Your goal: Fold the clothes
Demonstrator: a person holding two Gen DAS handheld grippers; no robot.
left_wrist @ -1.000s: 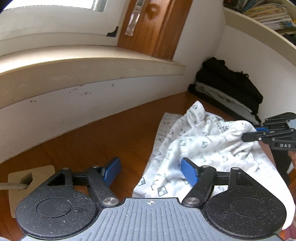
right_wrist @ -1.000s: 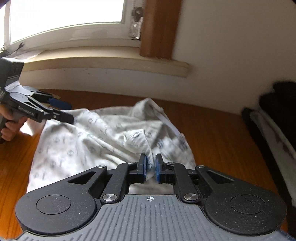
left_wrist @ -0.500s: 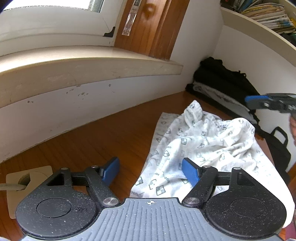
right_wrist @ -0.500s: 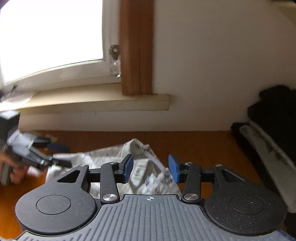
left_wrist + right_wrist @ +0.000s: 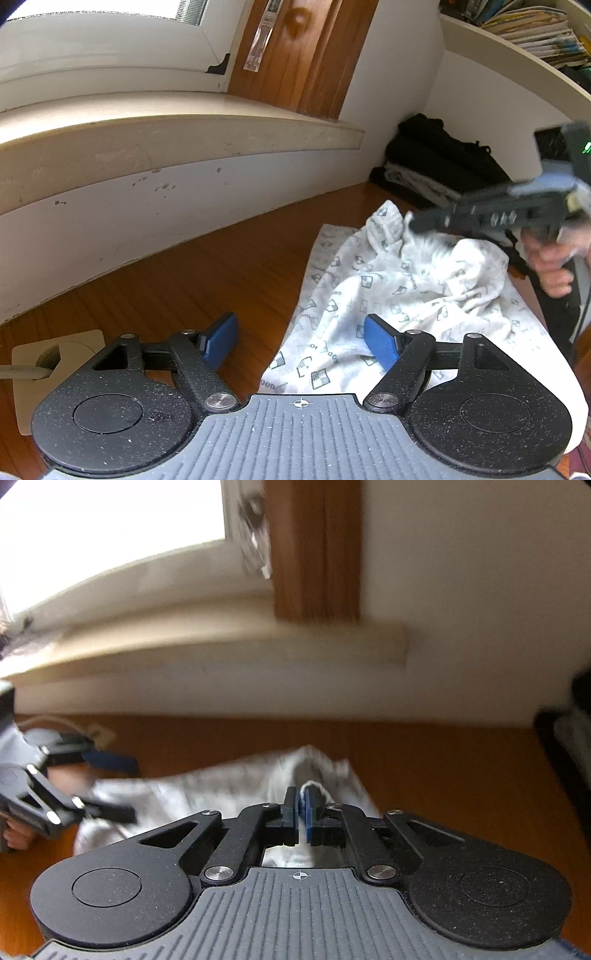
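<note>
Patterned white garment (image 5: 391, 291) lies crumpled on the wooden tabletop (image 5: 207, 280), filling the centre and lower right of the left wrist view, its near edge passing under the right blue pad of the left gripper (image 5: 301, 341). That gripper's jaws stand wide apart with nothing pressed between them; the left pad hangs over bare wood, the right one over the cloth.

In the right wrist view, which is blurred, the right gripper (image 5: 302, 804) has just been closing: its jaws are together, pinching a small fold of the white fabric that pokes up between the blue pads. From the left wrist view this gripper appears at the right edge of the frame, smeared by motion, with a hand (image 5: 554, 266) on its handle, its tips at the raised far part of the garment.

Against the wall in the upper right of the left wrist view sits a pile of dark clothes (image 5: 439, 155). A pale windowsill (image 5: 166, 129) curves across the upper left, and a socket plate with a cable (image 5: 40, 365) lies at the lower left.
</note>
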